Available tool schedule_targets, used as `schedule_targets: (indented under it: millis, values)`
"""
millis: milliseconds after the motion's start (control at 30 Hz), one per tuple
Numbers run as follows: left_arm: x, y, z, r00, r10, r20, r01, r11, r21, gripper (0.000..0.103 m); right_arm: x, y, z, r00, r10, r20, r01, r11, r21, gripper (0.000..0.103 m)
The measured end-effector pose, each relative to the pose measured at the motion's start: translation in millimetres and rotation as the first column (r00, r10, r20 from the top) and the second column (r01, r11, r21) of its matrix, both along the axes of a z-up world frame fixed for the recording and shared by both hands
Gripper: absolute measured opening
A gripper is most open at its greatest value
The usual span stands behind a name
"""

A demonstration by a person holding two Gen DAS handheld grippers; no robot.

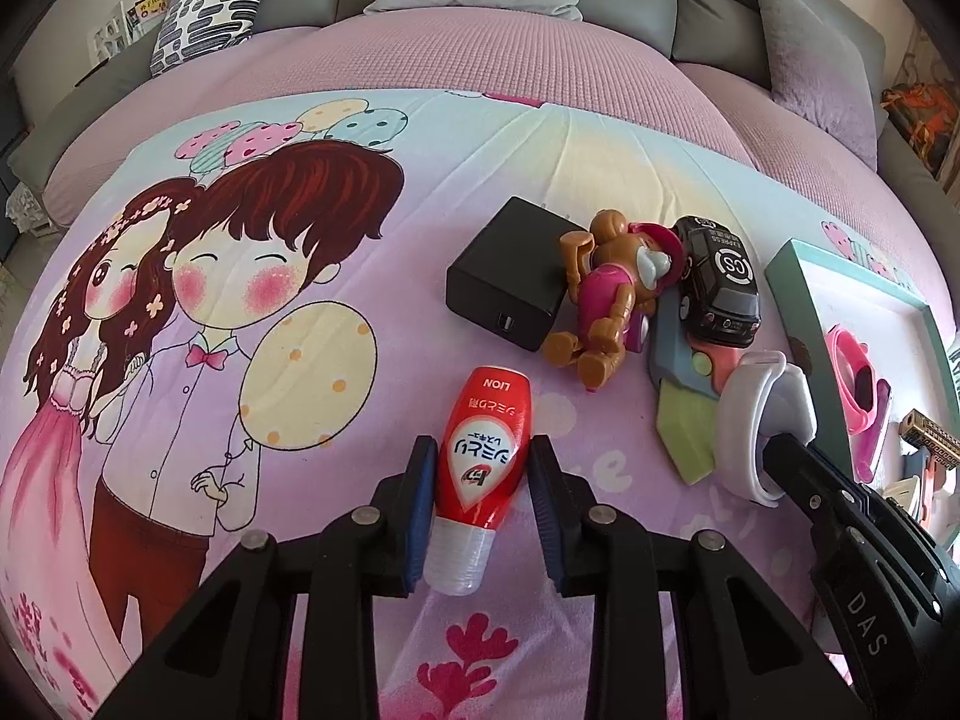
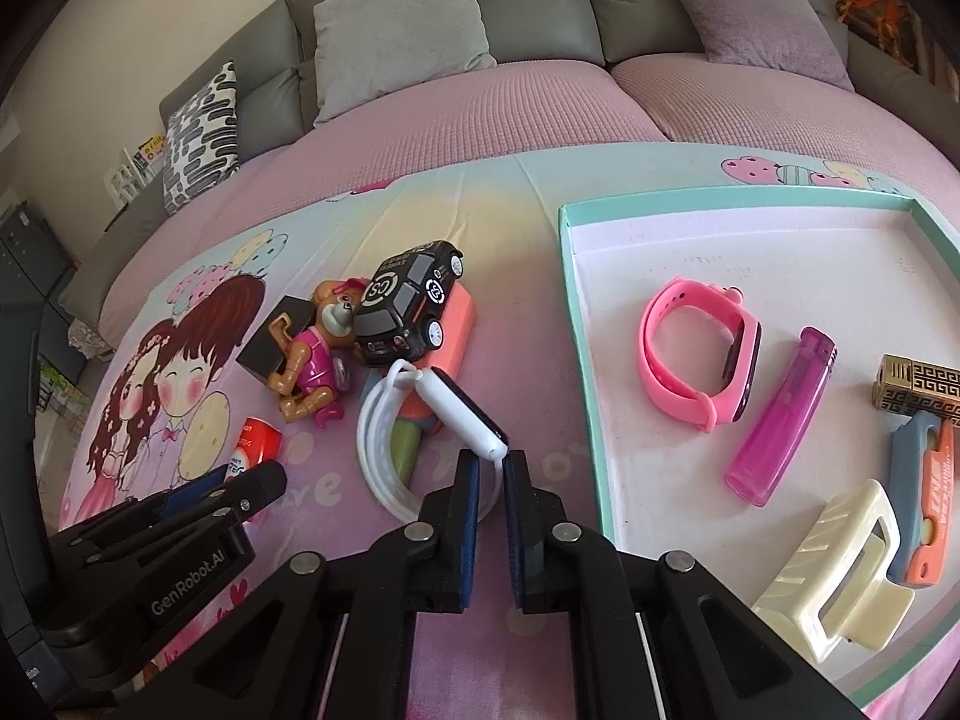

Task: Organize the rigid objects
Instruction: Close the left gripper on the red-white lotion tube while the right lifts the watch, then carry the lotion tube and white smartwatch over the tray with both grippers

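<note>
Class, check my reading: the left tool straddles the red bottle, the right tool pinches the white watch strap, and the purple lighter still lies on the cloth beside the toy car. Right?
One slip. In the right wrist view the purple lighter lies inside the teal tray, beside the pink watch, not by the toy car. The left tool does straddle the red bottle, and the right tool does pinch the white watch strap.

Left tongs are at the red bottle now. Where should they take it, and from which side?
Grip the red bottle across its wider red body, above the clear cap. It lies flat, cap toward the left tongs, which straddle it open, so close in from the cap end.
</note>
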State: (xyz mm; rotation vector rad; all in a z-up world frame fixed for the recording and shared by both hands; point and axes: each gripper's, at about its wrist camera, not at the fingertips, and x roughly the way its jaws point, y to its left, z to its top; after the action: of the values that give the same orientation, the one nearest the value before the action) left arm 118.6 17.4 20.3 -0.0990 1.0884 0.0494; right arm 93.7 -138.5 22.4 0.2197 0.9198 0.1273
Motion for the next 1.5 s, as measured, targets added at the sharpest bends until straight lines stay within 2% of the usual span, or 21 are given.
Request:
schedule_targets:
  millis: [167,433,700,1100,1500]
  values:
    - [-2,3,5,1.000,0.010,0.014,-0.010,1.000,-0.007,0.032,-3,-3,10,0.999,0.000,0.041,0.000,1.000,0.005,0.009]
    - [-13,9,38,0.993,0.024,0.112,-0.019,0.999,-0.046,0.032,-10,-15,29,0.995,-0.026,0.095,0.024,1.000,0.019,0.009]
    - [-15,-6,52,0.990,-0.015,0.144,0.022,0.999,-0.046,0.032,-14,-35,39,0.991,-0.067,0.118,0.062,0.997,0.042,0.009]
    - [-16,-65,68,0.972,-0.157,0.175,0.166,0.985,-0.038,0.032,-22,-99,48,0.969,-0.205,0.139,0.193,0.977,0.093,0.009]
    - [-11,-144,66,0.935,-0.309,0.175,0.313,0.950,0.002,0.032,-44,-174,61,0.909,-0.378,0.177,0.361,0.925,0.123,0.009]
